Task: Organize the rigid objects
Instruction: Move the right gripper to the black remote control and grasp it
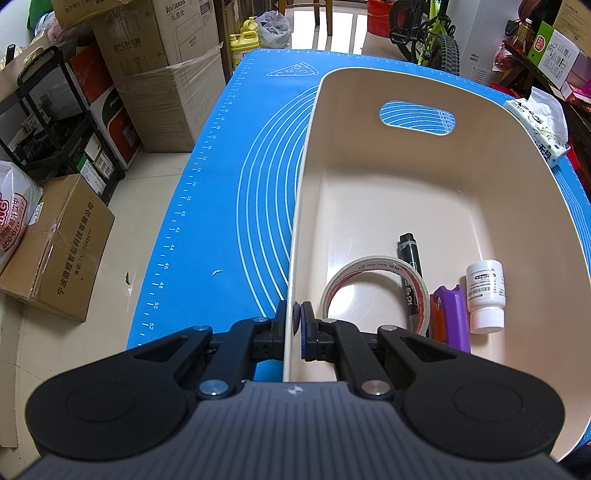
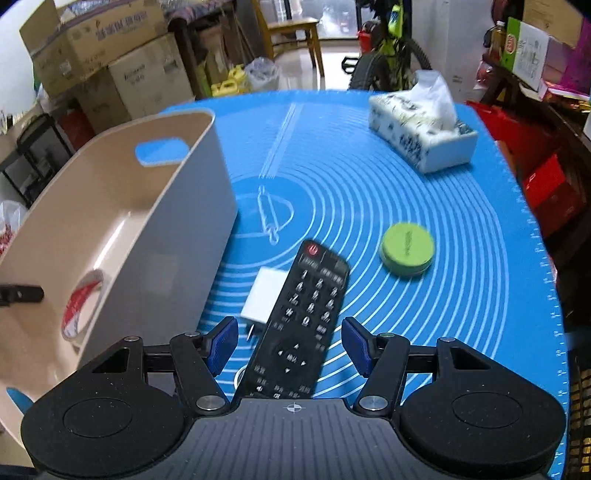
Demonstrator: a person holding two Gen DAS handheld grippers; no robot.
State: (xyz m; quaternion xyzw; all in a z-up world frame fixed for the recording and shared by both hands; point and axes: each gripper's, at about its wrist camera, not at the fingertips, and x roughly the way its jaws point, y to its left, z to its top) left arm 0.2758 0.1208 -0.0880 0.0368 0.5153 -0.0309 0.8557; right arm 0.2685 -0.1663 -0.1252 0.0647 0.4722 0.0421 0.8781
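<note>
Two grippers working: left gripper point(image 1: 294, 322) pinched tight on the beige bin point(image 1: 369, 177) wall; right gripper point(image 2: 289, 345), fingers wide and empty, straddles the black remote point(image 2: 301, 317) on the surface. Risk: closing askew could nudge the white charger point(image 2: 260, 295) alongside. Only the left view shows the marker point(image 1: 410, 273) and pill bottle point(image 1: 485, 295).

A cluttered home storeroom. Stacked cardboard boxes point(image 1: 159, 70) line the tiled floor, a bicycle point(image 1: 428, 33) and a wooden chair point(image 2: 295, 33) stand behind. The worktop wears a blue baking mat point(image 2: 369, 206) with a tissue box point(image 2: 421, 136).
</note>
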